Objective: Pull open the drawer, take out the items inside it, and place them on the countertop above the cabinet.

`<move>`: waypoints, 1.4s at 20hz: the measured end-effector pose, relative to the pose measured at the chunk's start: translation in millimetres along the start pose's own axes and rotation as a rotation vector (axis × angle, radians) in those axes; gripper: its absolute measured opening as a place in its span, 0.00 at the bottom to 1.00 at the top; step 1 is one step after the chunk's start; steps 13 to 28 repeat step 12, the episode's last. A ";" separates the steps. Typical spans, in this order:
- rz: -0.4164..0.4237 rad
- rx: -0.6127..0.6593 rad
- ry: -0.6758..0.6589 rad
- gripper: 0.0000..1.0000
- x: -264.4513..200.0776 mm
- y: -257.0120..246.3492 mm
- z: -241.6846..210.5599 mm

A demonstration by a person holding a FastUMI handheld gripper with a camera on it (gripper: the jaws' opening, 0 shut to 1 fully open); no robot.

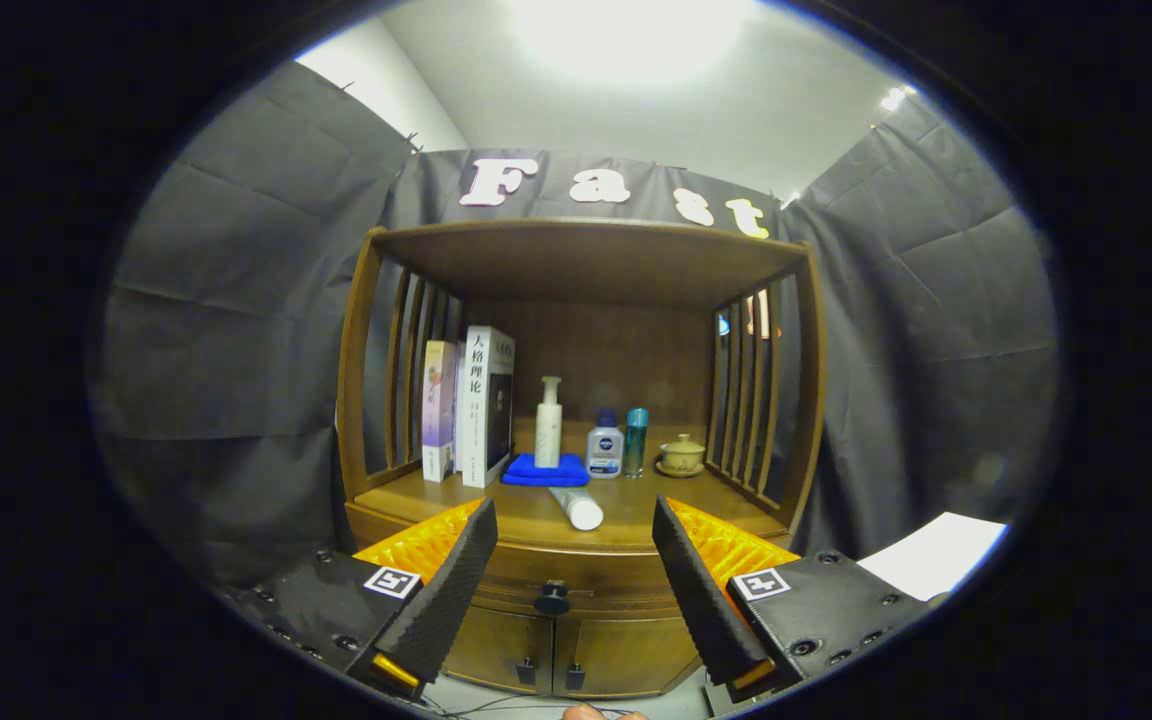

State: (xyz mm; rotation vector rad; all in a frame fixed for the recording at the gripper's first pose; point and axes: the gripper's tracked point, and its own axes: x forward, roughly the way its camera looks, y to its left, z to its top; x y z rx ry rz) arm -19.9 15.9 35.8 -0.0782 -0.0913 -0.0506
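Wooden cabinet (576, 400) dead ahead, open shelf bay over a countertop (626, 520), drawer (576, 585) under it, two small doors (576, 655) below. Drawer front sits flush, so closed; contents hidden. That fits either a drawer yet to be pulled or one emptied and pushed back, since the countertop already carries a lot.

Books (471, 405) stand upright against the left slats, likely propped by them. Blue cloth (544, 469) folded flat, pump bottle (548, 422) behind it. White tube (576, 507) lies on its side near the front edge. Small bottle (604, 452), teal cylinder (636, 440), lidded tea cup (682, 455) to the right.

Gripper (572, 520) fingers spread wide, holding nothing, straddling the drawer knob (552, 598) at a distance; looks lined up on it.
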 end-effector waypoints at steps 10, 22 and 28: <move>-0.099 0.111 -0.092 0.97 -50.8 -59.5 68.0; -0.106 0.113 -0.092 0.97 -50.3 -63.4 67.5; -0.106 0.113 -0.092 0.97 -50.3 -63.4 67.5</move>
